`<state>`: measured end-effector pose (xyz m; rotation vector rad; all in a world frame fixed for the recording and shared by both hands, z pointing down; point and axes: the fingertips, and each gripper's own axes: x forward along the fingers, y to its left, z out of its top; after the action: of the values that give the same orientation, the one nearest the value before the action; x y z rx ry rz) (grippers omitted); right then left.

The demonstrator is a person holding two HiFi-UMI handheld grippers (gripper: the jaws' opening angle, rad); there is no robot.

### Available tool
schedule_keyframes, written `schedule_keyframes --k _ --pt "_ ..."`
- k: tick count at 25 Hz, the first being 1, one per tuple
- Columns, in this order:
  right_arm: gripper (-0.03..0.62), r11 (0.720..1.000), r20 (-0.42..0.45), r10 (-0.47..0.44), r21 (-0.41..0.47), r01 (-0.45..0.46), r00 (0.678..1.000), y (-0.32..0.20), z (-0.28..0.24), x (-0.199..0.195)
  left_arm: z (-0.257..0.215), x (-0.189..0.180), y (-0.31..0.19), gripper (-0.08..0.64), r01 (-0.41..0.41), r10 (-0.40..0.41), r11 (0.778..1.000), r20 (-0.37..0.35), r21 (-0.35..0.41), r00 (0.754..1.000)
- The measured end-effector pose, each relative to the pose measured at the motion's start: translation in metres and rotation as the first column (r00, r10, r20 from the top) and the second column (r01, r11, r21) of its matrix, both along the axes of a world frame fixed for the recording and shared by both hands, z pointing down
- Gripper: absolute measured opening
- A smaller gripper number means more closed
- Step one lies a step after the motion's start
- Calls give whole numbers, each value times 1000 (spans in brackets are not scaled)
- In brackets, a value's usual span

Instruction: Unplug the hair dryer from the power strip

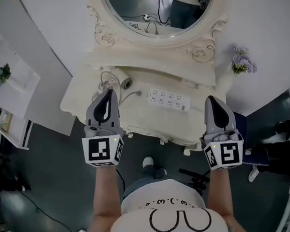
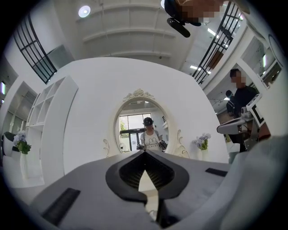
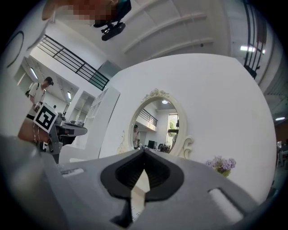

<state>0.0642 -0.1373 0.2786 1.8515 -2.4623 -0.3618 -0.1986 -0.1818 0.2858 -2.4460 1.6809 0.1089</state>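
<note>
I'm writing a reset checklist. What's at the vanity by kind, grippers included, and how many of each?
Grippers: 2, left gripper and right gripper
Power strip: 1
Hair dryer: 1
Mirror: 1
Flower bunch: 1
Total: 6

No legible words, square coded markers (image 1: 99, 149) on left gripper (image 1: 108, 92), right gripper (image 1: 210, 99), shirt (image 1: 166, 214) print seemingly a drawing
</note>
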Motion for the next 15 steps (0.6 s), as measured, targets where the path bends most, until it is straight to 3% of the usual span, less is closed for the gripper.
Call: schedule_keyframes --k 15 --pt "-2 1000 -25 -7 17 7 1000 6 -9 -9 -9 -2 6 -2 -8 8 1000 17 21 1000"
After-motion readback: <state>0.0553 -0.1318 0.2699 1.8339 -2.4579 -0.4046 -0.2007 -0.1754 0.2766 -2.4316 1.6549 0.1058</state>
